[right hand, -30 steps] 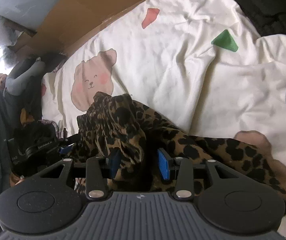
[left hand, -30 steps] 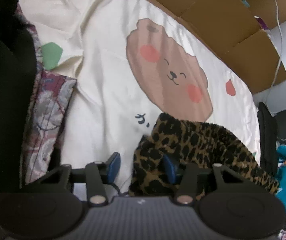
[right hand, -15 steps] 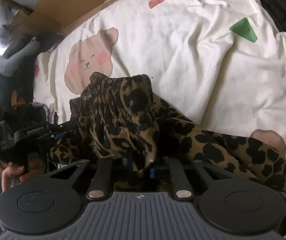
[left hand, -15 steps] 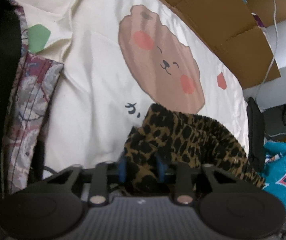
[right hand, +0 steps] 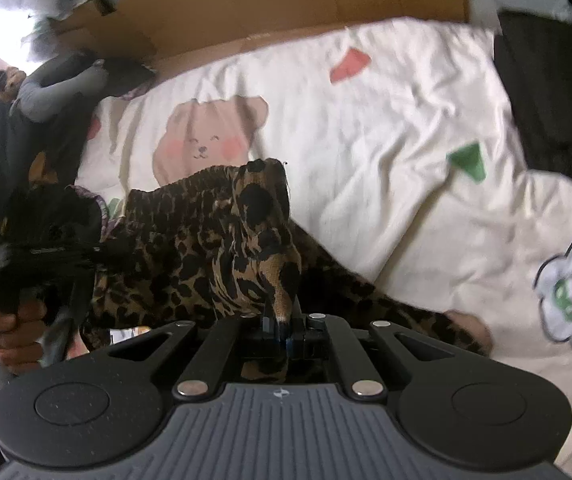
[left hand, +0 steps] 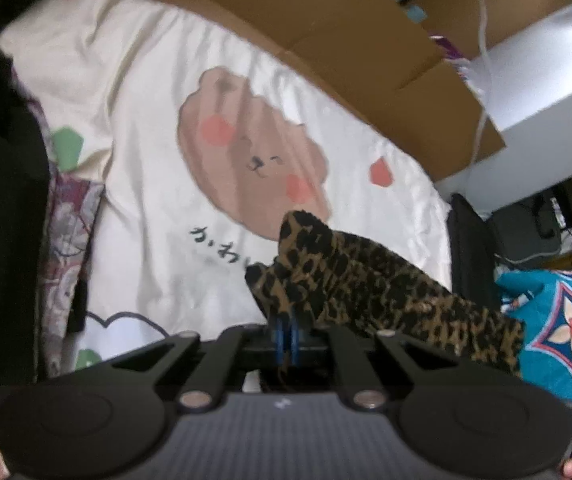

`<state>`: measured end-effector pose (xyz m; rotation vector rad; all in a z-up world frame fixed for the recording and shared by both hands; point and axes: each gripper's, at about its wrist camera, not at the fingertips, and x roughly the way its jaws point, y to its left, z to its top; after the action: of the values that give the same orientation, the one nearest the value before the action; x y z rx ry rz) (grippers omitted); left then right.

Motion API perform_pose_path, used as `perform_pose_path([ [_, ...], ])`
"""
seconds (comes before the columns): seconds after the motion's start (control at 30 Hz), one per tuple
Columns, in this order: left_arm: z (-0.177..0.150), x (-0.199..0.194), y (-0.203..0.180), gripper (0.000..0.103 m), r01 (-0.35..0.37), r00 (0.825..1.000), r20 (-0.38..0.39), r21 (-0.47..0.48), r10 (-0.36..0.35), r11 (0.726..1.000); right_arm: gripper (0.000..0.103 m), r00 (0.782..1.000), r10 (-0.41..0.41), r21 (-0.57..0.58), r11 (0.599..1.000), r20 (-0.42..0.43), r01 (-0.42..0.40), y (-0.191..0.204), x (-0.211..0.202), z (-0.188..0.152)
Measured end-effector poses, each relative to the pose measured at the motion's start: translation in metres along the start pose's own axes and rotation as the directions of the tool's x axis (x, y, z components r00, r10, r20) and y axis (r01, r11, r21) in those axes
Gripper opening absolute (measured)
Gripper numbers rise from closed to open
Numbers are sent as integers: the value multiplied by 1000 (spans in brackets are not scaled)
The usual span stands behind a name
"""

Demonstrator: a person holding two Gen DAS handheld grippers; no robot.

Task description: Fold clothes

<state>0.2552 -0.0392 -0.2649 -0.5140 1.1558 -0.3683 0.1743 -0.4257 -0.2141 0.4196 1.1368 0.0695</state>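
While the left tongs (left hand: 284, 338) pinch one edge of the brown-and-black leopard-print fabric garment (left hand: 374, 292), the right tongs (right hand: 283, 326) clamp another bunched edge. Between them the garment hangs raised over the cream cartoon-bear bedsheet (right hand: 366, 120), its far end trailing on the bed.

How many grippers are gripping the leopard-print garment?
2. The left gripper pinches one edge of the garment; the right gripper pinches another edge, with the left one visible at left in its view.
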Motion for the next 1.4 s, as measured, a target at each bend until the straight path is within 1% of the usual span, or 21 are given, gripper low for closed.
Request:
perform_pose_path([
  [0.2, -6, -58, -44, 3, 10, 999, 50, 101, -16, 995, 0, 999, -22, -60, 998, 27, 23, 13, -40, 10],
  [0.33, -18, -95, -62, 3, 25, 995, 90, 144, -38, 989, 0, 998, -19, -87, 996, 52, 23, 22, -70, 7],
  [0.53, -39, -145, -75, 3, 20, 986, 158, 191, -51, 981, 0, 997, -3, -111, 994, 81, 12, 27, -119, -9],
  [0.63, -50, -170, -78, 2, 28, 981, 180, 206, -66, 978, 0, 995, 10, -122, 992, 101, 2, 31, -147, -18],
  [0.83, -68, -228, -92, 2, 40, 968, 231, 259, -102, 965, 0, 989, 48, -157, 987, 139, -26, 47, -201, -36],
  [0.87, -71, -238, -97, 2, 51, 965, 236, 268, -117, 962, 0, 988, 53, -161, 987, 143, -30, 49, -210, -39],
  [0.93, -77, -260, -107, 2, 70, 956, 252, 296, -148, 953, 0, 987, 63, -170, 985, 150, -37, 54, -226, -42],
  [1.03, -83, -288, -123, 2, 79, 943, 277, 345, -182, 935, 0, 984, 72, -183, 982, 163, -41, 61, -252, -45],
  [1.13, -86, -305, -136, 2, 77, 932, 298, 393, -206, 916, 0, 980, 82, -201, 979, 183, -44, 67, -275, -48],
  [1.23, -85, -309, -140, 2, 95, 930, 291, 401, -225, 911, 0, 976, 86, -207, 977, 202, -43, 71, -294, -50],
  [1.33, -83, -303, -138, 2, 101, 934, 280, 393, -223, 914, 0, 974, 82, -199, 979, 211, -39, 69, -301, -49],
  [1.4, -83, -296, -133, 2, 97, 940, 270, 377, -209, 921, 0, 976, 75, -186, 982, 203, -37, 65, -297, -48],
])
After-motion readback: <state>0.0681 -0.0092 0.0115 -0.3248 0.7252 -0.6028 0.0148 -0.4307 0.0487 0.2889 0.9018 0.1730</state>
